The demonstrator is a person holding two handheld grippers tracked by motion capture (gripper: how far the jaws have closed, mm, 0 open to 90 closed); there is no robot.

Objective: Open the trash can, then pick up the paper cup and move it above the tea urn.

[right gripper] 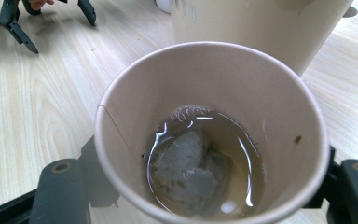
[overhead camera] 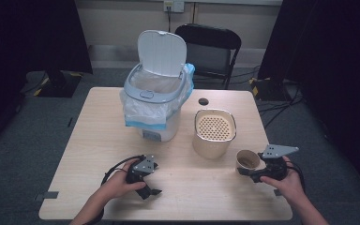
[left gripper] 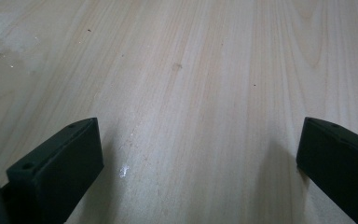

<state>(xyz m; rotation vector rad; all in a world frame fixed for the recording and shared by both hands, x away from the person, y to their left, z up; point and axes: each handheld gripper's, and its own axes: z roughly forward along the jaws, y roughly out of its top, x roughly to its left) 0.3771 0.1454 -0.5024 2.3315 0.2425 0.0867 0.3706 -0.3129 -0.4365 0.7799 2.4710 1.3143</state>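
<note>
A brown paper cup [overhead camera: 248, 160] is at the table's front right, and my right gripper [overhead camera: 249, 170] is shut on its sides. In the right gripper view the cup [right gripper: 242, 93] holds pale brownish liquid and a soggy grey tea bag [right gripper: 186, 163], with a black jaw on each side of it. My left gripper [overhead camera: 151, 191] rests on the table at the front left. Its jaws are wide apart, and in the left gripper view [left gripper: 200, 149] there is bare wood between them.
A beige canister [overhead camera: 214, 133] with a perforated strainer top stands just behind the cup. A white bin [overhead camera: 157, 103] with a raised lid and a plastic liner is at the back centre. Behind the table [overhead camera: 98, 140] stands a black chair [overhead camera: 211, 47].
</note>
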